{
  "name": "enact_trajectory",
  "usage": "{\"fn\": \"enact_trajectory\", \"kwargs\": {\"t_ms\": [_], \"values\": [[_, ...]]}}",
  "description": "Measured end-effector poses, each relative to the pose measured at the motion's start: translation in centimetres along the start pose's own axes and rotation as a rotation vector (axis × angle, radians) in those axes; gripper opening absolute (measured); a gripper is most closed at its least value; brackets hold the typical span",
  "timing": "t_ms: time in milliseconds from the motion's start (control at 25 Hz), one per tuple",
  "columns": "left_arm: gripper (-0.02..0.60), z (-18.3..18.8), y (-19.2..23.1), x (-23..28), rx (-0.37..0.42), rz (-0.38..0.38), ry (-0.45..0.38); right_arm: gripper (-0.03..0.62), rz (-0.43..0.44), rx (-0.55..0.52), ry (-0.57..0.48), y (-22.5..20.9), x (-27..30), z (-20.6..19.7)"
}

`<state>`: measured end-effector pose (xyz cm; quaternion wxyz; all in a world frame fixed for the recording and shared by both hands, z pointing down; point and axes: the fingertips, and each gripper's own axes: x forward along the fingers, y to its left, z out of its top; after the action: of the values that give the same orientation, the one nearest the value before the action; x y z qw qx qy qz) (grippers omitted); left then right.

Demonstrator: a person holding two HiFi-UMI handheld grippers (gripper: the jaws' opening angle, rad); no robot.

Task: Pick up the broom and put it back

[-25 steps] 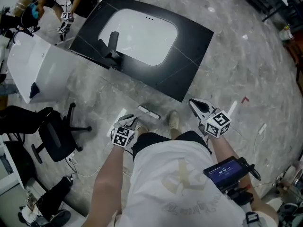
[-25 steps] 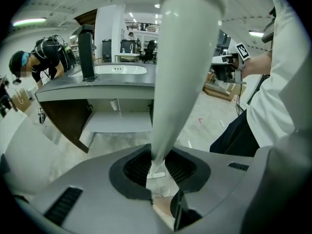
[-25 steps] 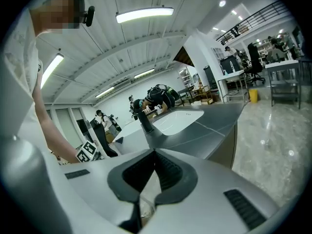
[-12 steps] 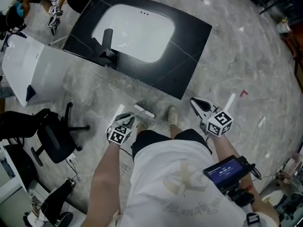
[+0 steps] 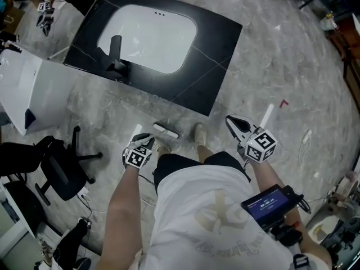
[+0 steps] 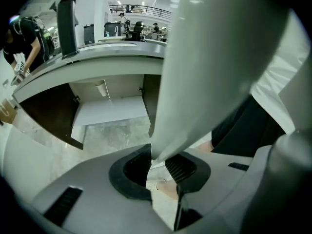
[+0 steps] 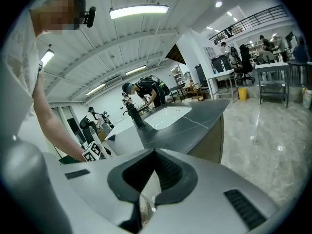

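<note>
In the left gripper view the broom's thick pale handle rises from between the pads and fills the upper right. My left gripper is shut on it. In the head view the left gripper hangs low by my left leg, pointing steeply down, with a short white length of the handle showing past it. A short white bar with a grey fringe lies on the floor ahead of my feet. My right gripper is held out at the right, jaws together and empty; its tips meet in the right gripper view.
A black counter with a white sink and a dark tap stands ahead. At the left are a white cabinet and an office chair. Another person works at the far left. A white stick lies on the floor at the right.
My left gripper has sunk a little toward the floor with the handle in it. The right gripper is almost where it was. The counter has slid left and up in view.
</note>
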<state>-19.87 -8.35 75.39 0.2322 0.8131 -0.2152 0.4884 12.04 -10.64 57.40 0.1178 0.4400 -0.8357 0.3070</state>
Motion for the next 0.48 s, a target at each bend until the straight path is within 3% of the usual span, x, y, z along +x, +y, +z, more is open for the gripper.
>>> {"fn": "enact_trajectory", "kwargs": {"t_ms": [480], "values": [[0.092,3.1,0.3,2.6,0.005,-0.015,-0.023,0.017,-0.048,0.02,0.001,-0.6,-1.3,-1.0]]}}
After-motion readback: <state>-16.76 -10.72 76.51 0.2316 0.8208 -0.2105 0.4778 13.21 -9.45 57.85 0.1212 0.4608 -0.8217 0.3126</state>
